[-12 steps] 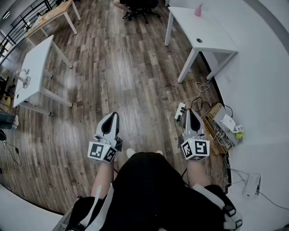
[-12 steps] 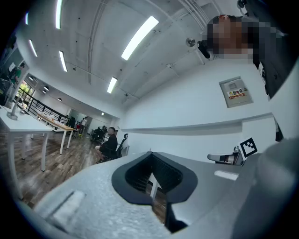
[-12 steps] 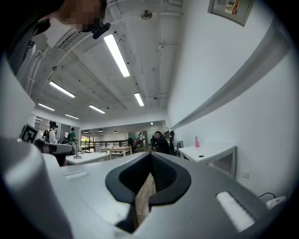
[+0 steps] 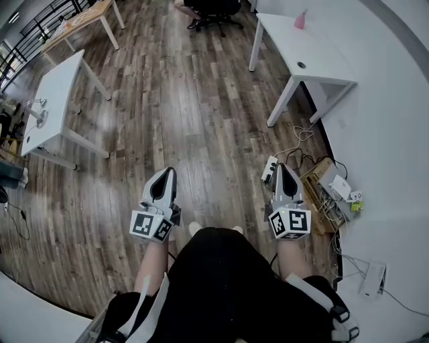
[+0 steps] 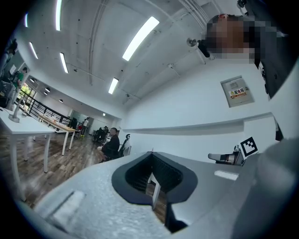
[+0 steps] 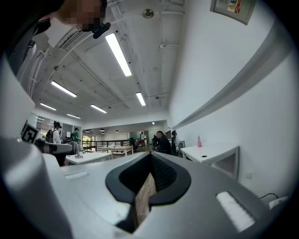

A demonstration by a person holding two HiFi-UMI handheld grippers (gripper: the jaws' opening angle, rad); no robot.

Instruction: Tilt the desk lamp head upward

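A small desk lamp (image 4: 37, 115) stands on the white table (image 4: 57, 94) far off at the left; it shows as a thin stand (image 5: 15, 108) at the left edge of the left gripper view and as a small shape (image 6: 78, 152) in the right gripper view. My left gripper (image 4: 163, 171) and right gripper (image 4: 280, 166) are held low in front of the person's body, pointing forward over the wooden floor. Both are shut with nothing between their jaws, and both are far from the lamp.
A second white table (image 4: 315, 63) with a pink bottle (image 4: 299, 18) stands at the right by the wall. A power strip (image 4: 269, 168), cables and boxes (image 4: 330, 182) lie near the right gripper. A wooden table (image 4: 80, 20) and an office chair (image 4: 211, 8) are farther off.
The head view has shifted slightly, so the tables sit a little further right in the picture. Both grippers stay shut in the same place.
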